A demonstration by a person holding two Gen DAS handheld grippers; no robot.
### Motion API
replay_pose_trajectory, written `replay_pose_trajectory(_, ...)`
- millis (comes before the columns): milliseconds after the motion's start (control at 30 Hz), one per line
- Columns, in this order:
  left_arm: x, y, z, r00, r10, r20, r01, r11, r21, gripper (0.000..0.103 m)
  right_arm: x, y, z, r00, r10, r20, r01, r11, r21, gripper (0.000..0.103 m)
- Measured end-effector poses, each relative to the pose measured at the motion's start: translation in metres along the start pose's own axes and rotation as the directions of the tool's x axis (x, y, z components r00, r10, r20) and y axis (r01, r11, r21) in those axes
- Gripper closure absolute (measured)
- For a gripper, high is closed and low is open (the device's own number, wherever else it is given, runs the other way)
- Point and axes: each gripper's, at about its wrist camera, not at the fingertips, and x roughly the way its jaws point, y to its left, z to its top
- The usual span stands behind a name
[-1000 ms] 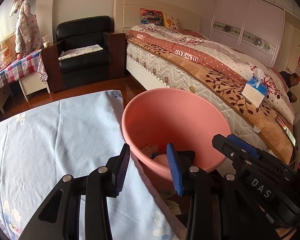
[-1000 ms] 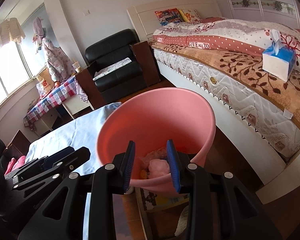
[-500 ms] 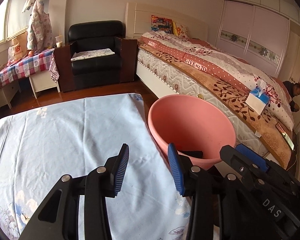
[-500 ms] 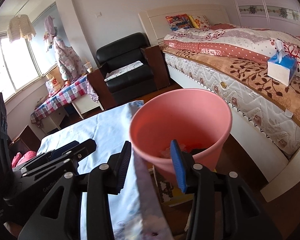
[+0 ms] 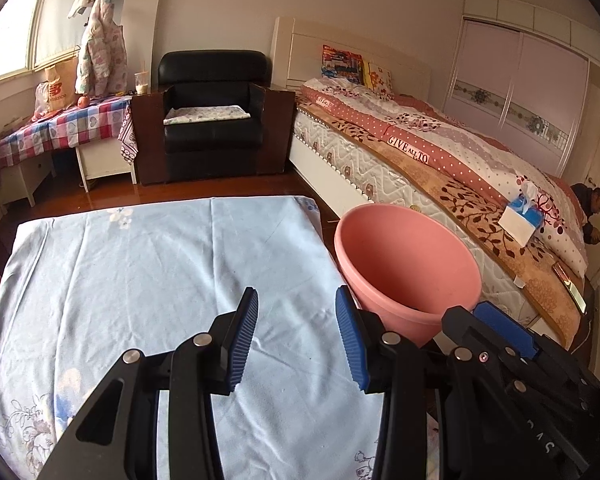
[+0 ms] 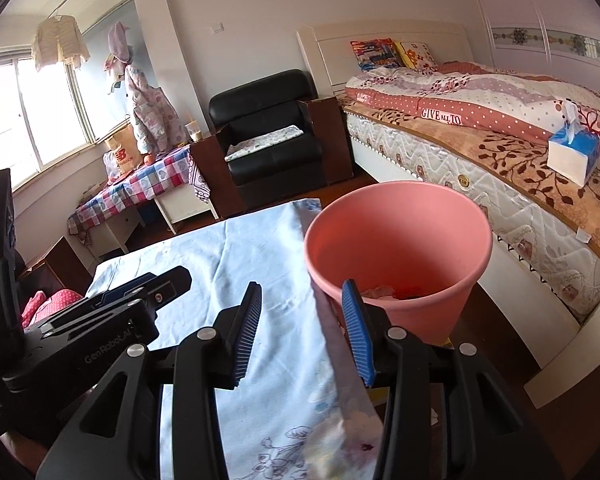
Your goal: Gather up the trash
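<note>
**Both tongs empty beside the bin, nothing left on the cloth**

We take the pink bin [image 6: 400,248] as our landmark. It stands on the floor between the table edge and the bed [image 6: 520,168]. It is a smooth plastic tub, round and tapering downward, and the right view shows crumpled scraps [image 6: 388,291] at its bottom, so some trash is already collected.

Just left of the bin lies the table under a pale blue cloth [image 5: 160,264], soft and creased, printed with faint flowers at its corners. We see no litter on it.

Our left tongs [image 5: 296,336] hang above the cloth, left of the bin, jaws wide with nothing between them. Our right tongs [image 6: 306,332] sit over the table edge nearest the bin, jaws parted and empty; they have just been opening.

We judge this the pause after a drop. The next move calls for finding more trash, and neither view shows any.

Beyond the bin, a blue tissue box [image 6: 574,156] rests on the bed's leaf-patterned blanket.
</note>
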Motion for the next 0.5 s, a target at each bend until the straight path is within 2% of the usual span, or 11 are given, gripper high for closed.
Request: replay_pose_trajectory(500, -0.017, 0.013, -0.001, 1.000, -0.007, 0.025, 0.007, 1.000, -0.018, 0.063, -0.007, 0.019, -0.005, 1.000, -0.010, -0.005, 0.010, 1.000, -0.027, 0.060)
